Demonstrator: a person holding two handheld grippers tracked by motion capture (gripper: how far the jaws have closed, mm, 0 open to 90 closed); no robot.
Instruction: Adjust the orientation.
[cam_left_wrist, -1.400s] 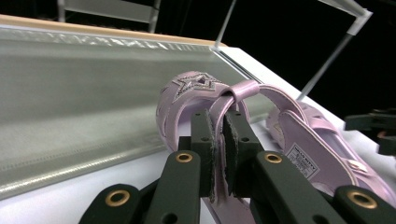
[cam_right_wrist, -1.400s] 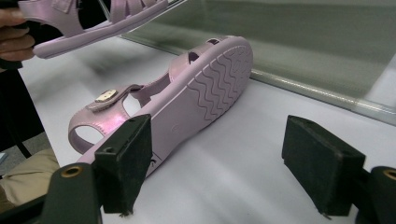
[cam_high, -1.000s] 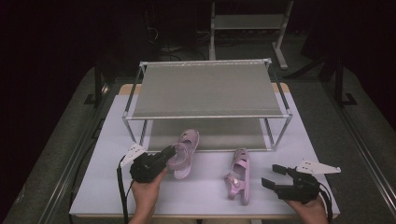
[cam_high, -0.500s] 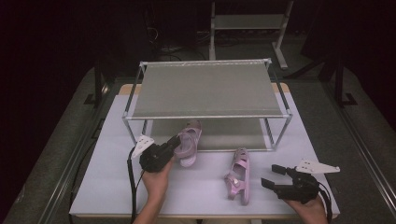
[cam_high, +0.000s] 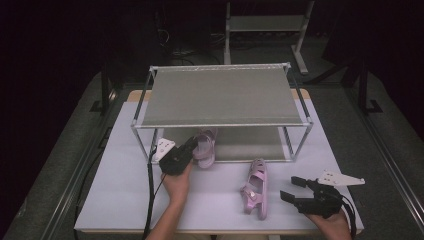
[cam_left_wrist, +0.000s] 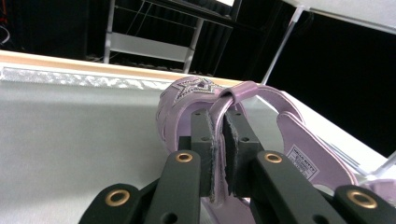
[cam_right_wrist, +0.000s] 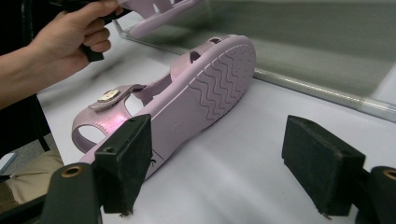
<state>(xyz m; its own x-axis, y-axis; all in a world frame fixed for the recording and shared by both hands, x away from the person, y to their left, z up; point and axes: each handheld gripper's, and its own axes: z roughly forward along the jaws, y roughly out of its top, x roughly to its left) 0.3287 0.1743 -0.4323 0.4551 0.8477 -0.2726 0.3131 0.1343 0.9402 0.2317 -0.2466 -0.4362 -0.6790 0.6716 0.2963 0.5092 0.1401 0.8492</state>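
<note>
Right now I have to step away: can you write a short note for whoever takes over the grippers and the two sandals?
Left gripper: shut on the strap of the first pink sandal, carrying it in at the front edge of the rack's lower shelf.
Right gripper: open, holding nothing, low over the table at the right.
Second pink sandal: lying on its side on the table, in front of the rack, just left of the right gripper.
Done: first sandal picked up and brought to the shelf.
Left: set it down and release; then probably shelve the second sandal.
</note>
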